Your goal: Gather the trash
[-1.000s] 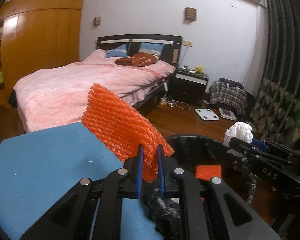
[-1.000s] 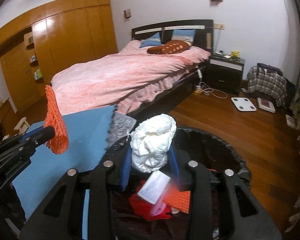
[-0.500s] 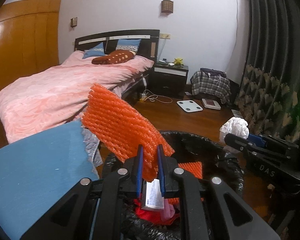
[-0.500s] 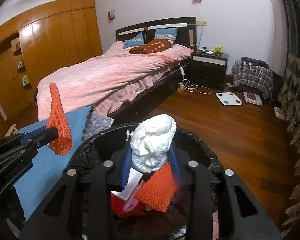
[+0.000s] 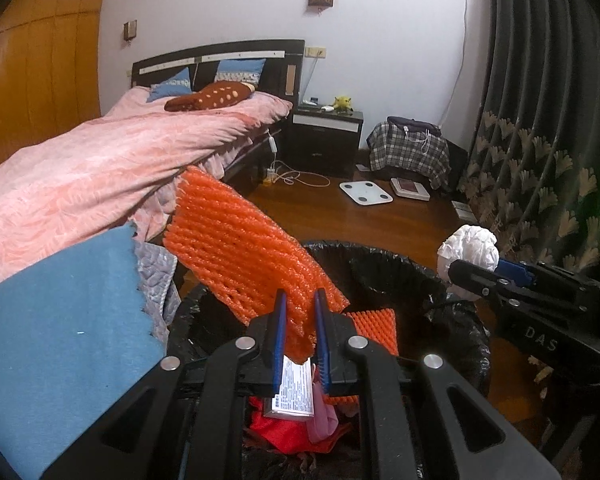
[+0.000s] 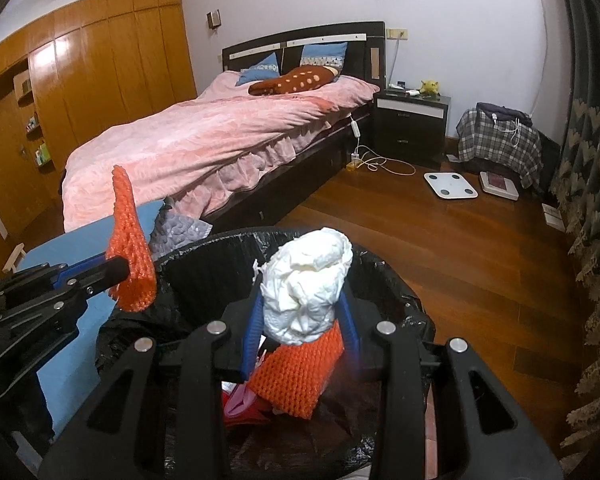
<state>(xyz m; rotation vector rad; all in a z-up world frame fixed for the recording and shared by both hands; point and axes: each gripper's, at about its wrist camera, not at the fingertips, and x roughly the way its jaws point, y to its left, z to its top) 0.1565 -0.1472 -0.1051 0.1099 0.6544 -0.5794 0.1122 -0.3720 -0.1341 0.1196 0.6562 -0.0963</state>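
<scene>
My left gripper (image 5: 300, 300) is shut on an orange foam net (image 5: 244, 252) and holds it over the near left rim of a bin lined with a black bag (image 5: 384, 264). My right gripper (image 6: 300, 304) is shut on a crumpled white paper wad (image 6: 306, 276) and holds it above the same bin (image 6: 204, 264). Inside the bin lie another orange net (image 6: 296, 376), a white printed packet (image 5: 294, 396) and red and pink scraps (image 5: 296, 428). In the right wrist view the left gripper (image 6: 118, 270) with its net (image 6: 128, 248) is at the left. In the left wrist view the right gripper (image 5: 456, 270) with the wad (image 5: 468, 248) is at the right.
A blue cloth surface (image 5: 60, 344) lies left of the bin, with grey quilted fabric (image 5: 156, 272) at its edge. A bed with a pink cover (image 6: 220, 140) stands behind. The wooden floor (image 6: 480, 248) holds a white scale (image 6: 450, 186). A dark curtain (image 5: 540, 120) hangs at the right.
Both grippers have moved forward from over the blue surface to above the bin, each still holding its item. The bin's contents now show under both.
</scene>
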